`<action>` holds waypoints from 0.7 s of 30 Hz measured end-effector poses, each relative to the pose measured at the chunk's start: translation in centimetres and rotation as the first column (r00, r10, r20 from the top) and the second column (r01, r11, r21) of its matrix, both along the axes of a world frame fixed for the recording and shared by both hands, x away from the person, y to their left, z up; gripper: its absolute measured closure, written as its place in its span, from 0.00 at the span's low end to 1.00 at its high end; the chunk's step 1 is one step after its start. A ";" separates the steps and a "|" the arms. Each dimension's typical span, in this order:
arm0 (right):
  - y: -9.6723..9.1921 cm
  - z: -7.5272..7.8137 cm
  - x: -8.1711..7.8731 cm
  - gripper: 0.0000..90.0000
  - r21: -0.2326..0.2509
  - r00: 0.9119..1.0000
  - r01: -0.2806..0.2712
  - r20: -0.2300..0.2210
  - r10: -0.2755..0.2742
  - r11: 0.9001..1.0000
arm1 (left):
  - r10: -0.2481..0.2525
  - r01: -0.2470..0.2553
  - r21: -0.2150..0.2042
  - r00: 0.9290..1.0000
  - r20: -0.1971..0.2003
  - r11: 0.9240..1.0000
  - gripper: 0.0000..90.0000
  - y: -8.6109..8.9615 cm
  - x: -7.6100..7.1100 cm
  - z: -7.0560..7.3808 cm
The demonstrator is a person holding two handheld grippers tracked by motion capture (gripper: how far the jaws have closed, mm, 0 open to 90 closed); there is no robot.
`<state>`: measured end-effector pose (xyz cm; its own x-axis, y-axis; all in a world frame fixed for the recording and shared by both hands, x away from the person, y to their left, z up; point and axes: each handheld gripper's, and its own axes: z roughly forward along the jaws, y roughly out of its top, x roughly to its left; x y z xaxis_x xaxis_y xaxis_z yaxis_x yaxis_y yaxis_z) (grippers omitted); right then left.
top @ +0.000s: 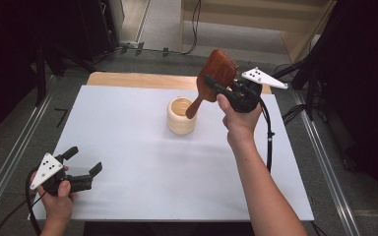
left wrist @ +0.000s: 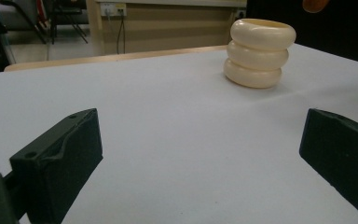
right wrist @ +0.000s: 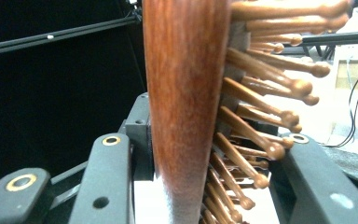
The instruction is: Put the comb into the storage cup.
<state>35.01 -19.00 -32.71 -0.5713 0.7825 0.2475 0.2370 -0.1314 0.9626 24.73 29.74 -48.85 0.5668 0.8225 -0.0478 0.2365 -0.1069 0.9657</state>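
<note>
— Closest to the lens in the right gripper view, our wooden hairbrush (right wrist: 186, 93) stands edge-on, its knobbed wooden bristles fanning toward the right of the frame. We have the right gripper (top: 226, 88) pinching the brush head, one jaw on the smooth back, the other on the bristle side.

— And in the high view we see the brush held right of centre, near the top, tilted, with its handle pointing down and left into the mouth of the cream ribbed cup (top: 181, 116). Whether the tip touches the rim or the inside we cannot tell.

— That's our worry. The cup looks light and stands free on the white tabletop (top: 128, 162). If we lower the handle off-centre, it could catch the rim and tip or shove the cup.

— The grip is a risk too, we think. One jaw bears on bristles, not flat wood, so the brush could swivel or slip as we let it down.

— Our left gripper (top: 82, 166) sits at the lower left, jaws spread, holding nothing, well apart from the cup. It could steady the cup if needed.
</note>
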 end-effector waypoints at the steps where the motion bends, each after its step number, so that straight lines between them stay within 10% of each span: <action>1: 0.0 0.0 0.1 0.60 0.003 1.000 0.001 -0.001 -0.001 1.000 | 0.000 0.000 0.001 1.000 0.000 1.000 0.00 0.0 0.0 0.0; 21: 0.5 -0.2 1.5 0.60 0.008 1.000 0.015 0.000 -0.015 1.000 | -0.002 0.002 -0.001 1.000 0.002 1.000 0.00 0.0 0.0 0.0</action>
<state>36.47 -18.52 -32.94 -0.5590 0.7893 0.2539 0.2353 -0.1426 0.9614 24.70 29.74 -48.85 0.5687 0.8211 -0.0478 0.2344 -0.1061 0.9663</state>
